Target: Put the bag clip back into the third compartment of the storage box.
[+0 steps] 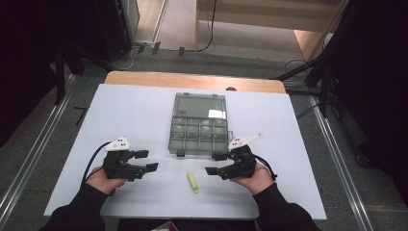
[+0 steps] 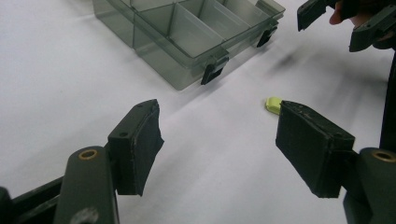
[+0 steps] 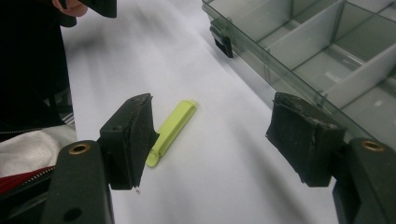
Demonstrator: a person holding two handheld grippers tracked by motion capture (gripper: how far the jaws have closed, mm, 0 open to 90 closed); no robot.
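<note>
High view: I hold the left gripper (image 1: 146,160) and the right gripper (image 1: 215,163) low over the white tabletop (image 1: 130,110), both with fingers released and nothing between them. The yellow-green clip (image 1: 193,182) lies flat on the tabletop between the two grippers, touching neither. It rests just in front of the open clear compartment box (image 1: 198,126), apart from its latched front edge.

Yellow-green stick (image 1: 193,183), smoky-grey box (image 1: 198,124)
</note>
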